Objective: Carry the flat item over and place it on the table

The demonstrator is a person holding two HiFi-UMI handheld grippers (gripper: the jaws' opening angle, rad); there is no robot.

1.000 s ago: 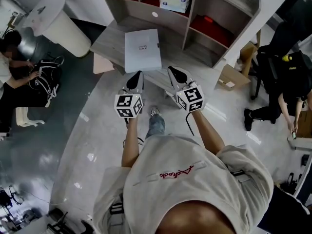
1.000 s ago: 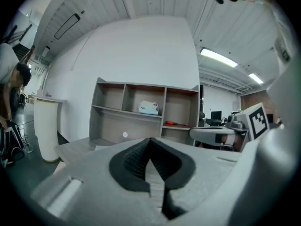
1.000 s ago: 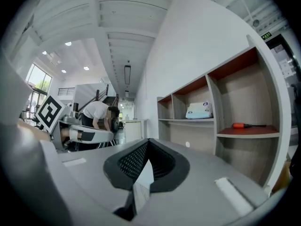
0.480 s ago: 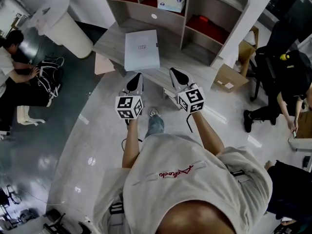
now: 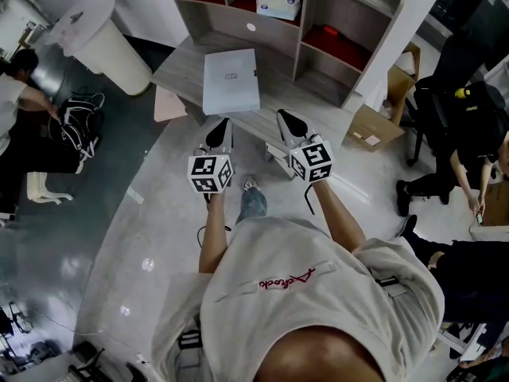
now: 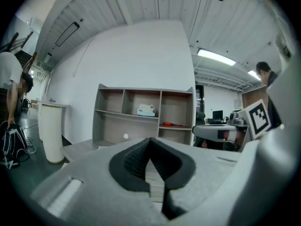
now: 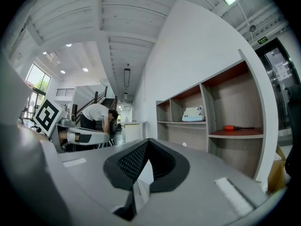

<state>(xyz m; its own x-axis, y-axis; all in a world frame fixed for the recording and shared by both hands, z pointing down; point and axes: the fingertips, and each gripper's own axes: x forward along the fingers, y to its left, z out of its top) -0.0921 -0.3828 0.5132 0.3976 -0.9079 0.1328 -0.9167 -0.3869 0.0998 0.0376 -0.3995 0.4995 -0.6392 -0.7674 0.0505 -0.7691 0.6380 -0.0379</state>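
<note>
Both the left gripper (image 5: 222,127) and the right gripper (image 5: 288,122) are closed tight and empty, hanging just short of the table (image 5: 179,66), where the box (image 5: 231,80) lies flat. Reaching in closed would likely only shove the box toward the shelf (image 5: 362,10).

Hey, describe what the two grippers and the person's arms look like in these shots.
The left gripper and the right gripper look alike: pale grey bodies, black ribbed pads tapering to a point, and each carries a white cube with black square markers. The person wears a light short-sleeved T-shirt with red script on the back.
</note>
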